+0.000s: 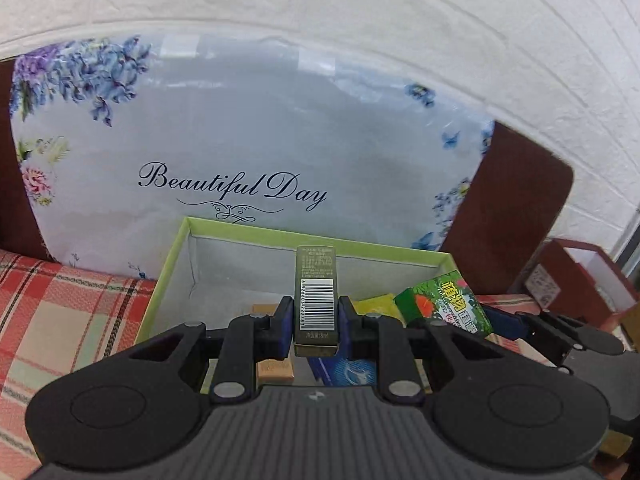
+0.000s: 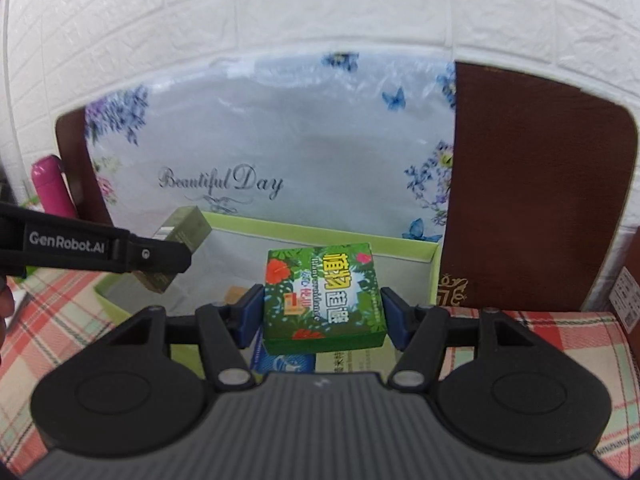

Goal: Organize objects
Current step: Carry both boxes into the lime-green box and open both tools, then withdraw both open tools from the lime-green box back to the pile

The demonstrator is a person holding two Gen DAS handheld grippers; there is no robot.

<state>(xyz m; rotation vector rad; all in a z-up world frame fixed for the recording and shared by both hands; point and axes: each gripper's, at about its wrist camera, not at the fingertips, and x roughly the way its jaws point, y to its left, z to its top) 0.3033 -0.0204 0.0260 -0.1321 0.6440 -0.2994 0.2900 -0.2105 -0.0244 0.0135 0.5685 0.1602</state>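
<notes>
Jaws of left gripper (image 1: 316, 322) clamp one olive box (image 1: 315, 300); right gripper (image 2: 323, 308) clamps one green box (image 2: 324, 298).

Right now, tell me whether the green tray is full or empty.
Partly filled: the green tray shows bare lining at the back, small packets at the front.

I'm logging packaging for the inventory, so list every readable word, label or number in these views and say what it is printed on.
"Beautiful Day": in script on the floral bag behind the green-rimmed box.
"GenRobot.AI": on the left gripper, seen from the right wrist view.
Large Chinese characters: on the green leafy carton in the right gripper; small lettering blurred.
Barcode and fine print: on the olive carton; digits too small to read.
</notes>
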